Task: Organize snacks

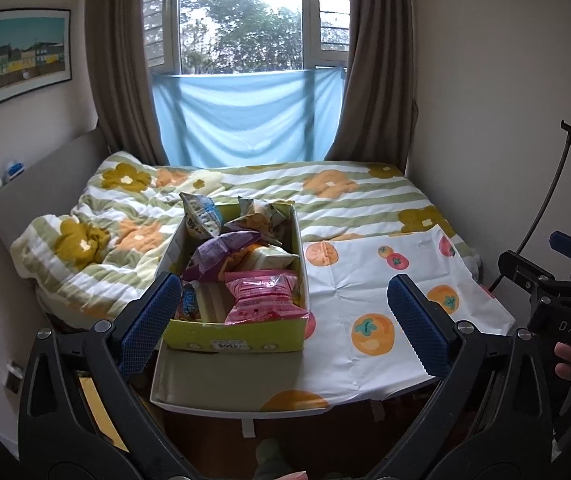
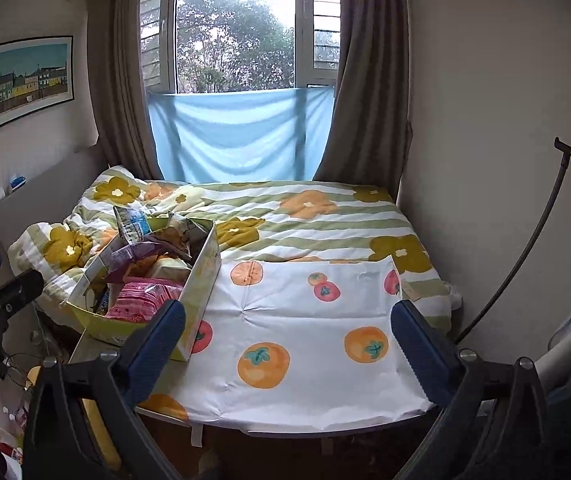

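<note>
A yellow-green cardboard box (image 1: 241,338) stands on the left part of a small table covered by a white cloth with orange fruit prints (image 1: 365,280). Several snack packets fill it: a pink packet (image 1: 263,298) at the front, a purple one (image 1: 221,254) in the middle, a blue-white one (image 1: 201,216) and a crumpled tan one (image 1: 261,216) at the back. My left gripper (image 1: 285,320) is open, its blue pads either side of the box's near end, not touching it. My right gripper (image 2: 285,344) hangs open over the bare cloth (image 2: 305,320), the box (image 2: 189,300) to its left.
A bed with a green-striped flowered quilt (image 1: 205,192) lies behind the table, below a window with brown curtains. A wall (image 2: 485,160) closes the right side, with a thin dark curved rod (image 2: 525,248) in front of it. The other gripper shows at each view's outer edge.
</note>
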